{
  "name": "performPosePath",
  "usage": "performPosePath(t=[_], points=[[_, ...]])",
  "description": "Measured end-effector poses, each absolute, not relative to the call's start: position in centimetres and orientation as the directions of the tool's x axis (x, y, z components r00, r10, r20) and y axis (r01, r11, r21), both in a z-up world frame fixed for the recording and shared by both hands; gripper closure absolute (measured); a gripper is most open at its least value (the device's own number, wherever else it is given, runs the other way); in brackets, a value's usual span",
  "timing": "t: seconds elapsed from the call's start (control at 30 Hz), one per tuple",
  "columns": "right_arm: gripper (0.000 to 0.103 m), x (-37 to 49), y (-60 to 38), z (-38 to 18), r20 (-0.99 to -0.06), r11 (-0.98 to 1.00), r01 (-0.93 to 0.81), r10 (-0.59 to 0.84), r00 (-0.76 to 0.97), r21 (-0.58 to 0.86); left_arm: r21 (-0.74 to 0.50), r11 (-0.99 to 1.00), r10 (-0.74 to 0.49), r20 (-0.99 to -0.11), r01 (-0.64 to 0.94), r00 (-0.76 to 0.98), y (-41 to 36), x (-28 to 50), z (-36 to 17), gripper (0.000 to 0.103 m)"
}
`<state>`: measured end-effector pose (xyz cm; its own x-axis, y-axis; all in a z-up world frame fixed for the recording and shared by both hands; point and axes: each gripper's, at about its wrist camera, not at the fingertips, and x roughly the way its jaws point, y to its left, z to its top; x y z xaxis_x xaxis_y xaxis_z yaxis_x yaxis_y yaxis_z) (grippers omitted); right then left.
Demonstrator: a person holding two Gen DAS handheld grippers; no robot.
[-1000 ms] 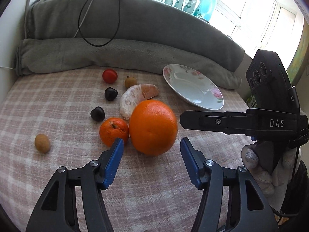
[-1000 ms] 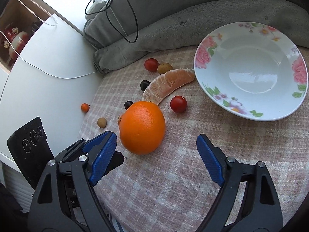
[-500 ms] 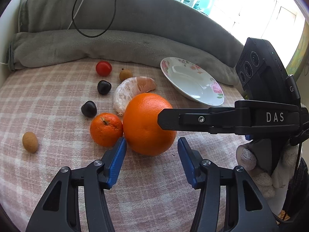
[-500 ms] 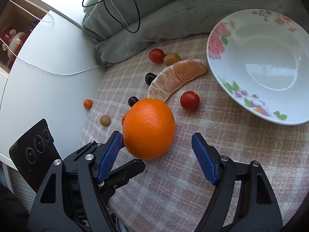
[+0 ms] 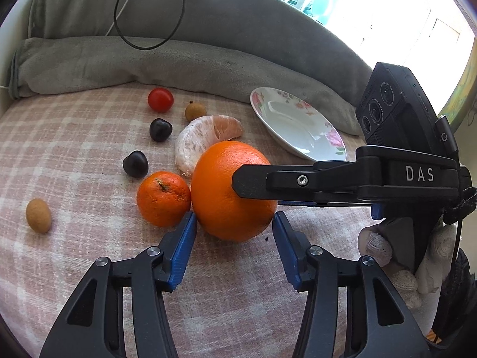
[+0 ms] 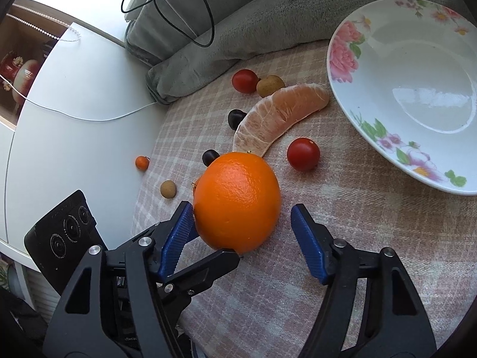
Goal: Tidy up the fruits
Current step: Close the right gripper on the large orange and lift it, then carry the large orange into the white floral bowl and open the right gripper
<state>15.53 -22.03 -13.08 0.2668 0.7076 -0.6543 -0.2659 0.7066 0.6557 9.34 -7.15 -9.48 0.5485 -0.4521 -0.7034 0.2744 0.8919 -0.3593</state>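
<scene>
A large orange (image 5: 226, 191) lies on the pink checked cloth, also in the right wrist view (image 6: 237, 201). My left gripper (image 5: 234, 223) is open, its blue pads on either side of the orange's near end. My right gripper (image 6: 241, 217) is open around the orange from the other side; its left pad touches or nearly touches the fruit. A small mandarin (image 5: 163, 199) touches the orange. A peeled pomelo segment (image 5: 202, 140) lies behind it. An empty floral plate (image 6: 417, 89) sits at the right.
Small fruits lie around: a red tomato (image 5: 160, 99), two dark cherries (image 5: 135, 164), brown longans (image 5: 38, 215), another tomato (image 6: 303, 154). A grey rolled blanket (image 5: 179, 59) with a black cable borders the back. The cloth's left edge meets a white surface (image 6: 74, 119).
Both grippers have moved forward toward the large orange, which now sits between the pads of each. The right gripper's finger now crosses in front of the orange in the left view.
</scene>
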Motion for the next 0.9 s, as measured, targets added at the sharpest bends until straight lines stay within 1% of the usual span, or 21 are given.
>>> performPosePath(t=[0.07, 0.13, 0.53, 0.9], points=[[0.032, 15.6, -21.8, -13.2, -0.653, 0.703, -0.267, 0.711, 0.261, 0.659, -0.365, 0.89, -0.456, -0.702, 0.274, 0.547, -7.0, 9.3, -9.4, 0.051], [0.036, 15.7, -21.6, -13.4, -0.643, 0.691, -0.262, 0.723, 0.253, 0.674, -0.37, 0.888, -0.46, -0.7, 0.273, 0.547, -6.7, 9.1, -9.4, 0.051], [0.037, 15.5, -21.8, -13.0, -0.646, 0.7, -0.269, 0.714, 0.27, 0.662, -0.352, 0.89, -0.456, -0.7, 0.29, 0.55, -7.7, 9.1, -9.0, 0.052], [0.037, 15.0, -25.4, -10.8, -0.628, 0.713, -0.268, 0.699, 0.342, 0.648, -0.335, 0.871, -0.488, -0.669, 0.359, 0.56, -11.0, 10.4, -7.1, 0.052]])
